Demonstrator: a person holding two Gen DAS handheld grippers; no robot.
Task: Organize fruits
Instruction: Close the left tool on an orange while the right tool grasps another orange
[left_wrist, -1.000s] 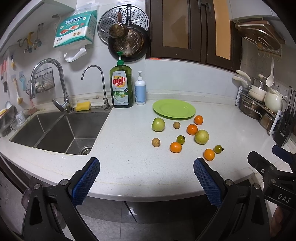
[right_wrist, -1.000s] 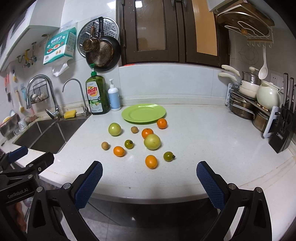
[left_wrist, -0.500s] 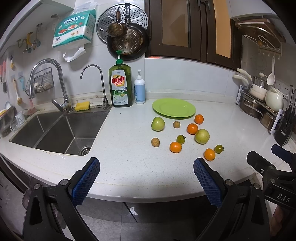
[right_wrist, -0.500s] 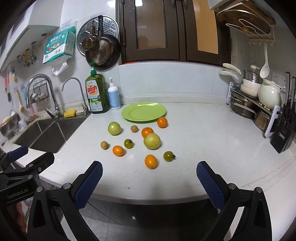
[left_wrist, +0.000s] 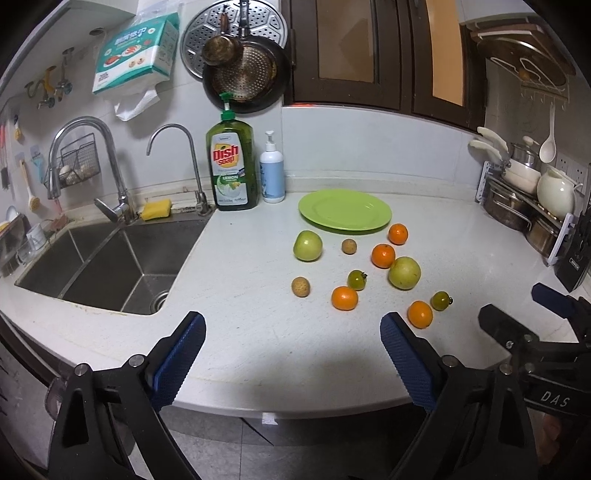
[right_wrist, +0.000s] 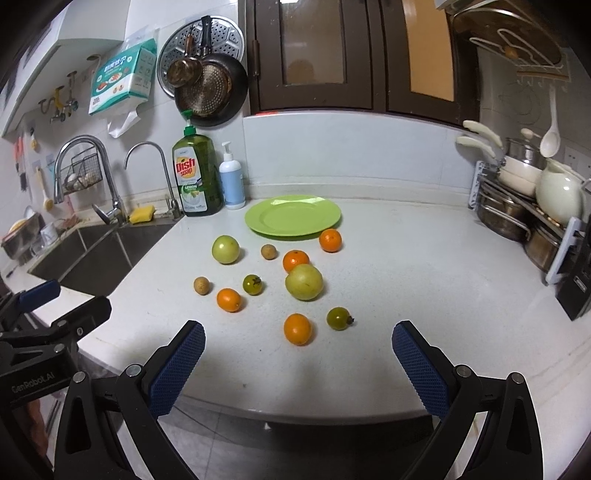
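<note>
An empty green plate (left_wrist: 344, 214) (right_wrist: 293, 220) sits at the back of the white counter. In front of it lie several loose fruits: two green apples (left_wrist: 307, 246) (right_wrist: 304, 281), several oranges (left_wrist: 344, 298) (right_wrist: 297, 328), two small green tomatoes (right_wrist: 339, 318) and two small brown longans (left_wrist: 300, 286). My left gripper (left_wrist: 291, 358) is open and empty, hovering over the counter's front edge. My right gripper (right_wrist: 297, 363) is open and empty too, just short of the nearest orange.
A steel sink (left_wrist: 99, 266) with two taps lies to the left. A dish soap bottle (left_wrist: 232, 166) and a pump bottle (left_wrist: 272, 177) stand by the wall. A rack of pots (right_wrist: 517, 210) and a knife block (right_wrist: 576, 291) stand at the right.
Both grippers have moved slightly forward toward the counter; the fruits look a little nearer. Both stay open. No fruit has moved.
</note>
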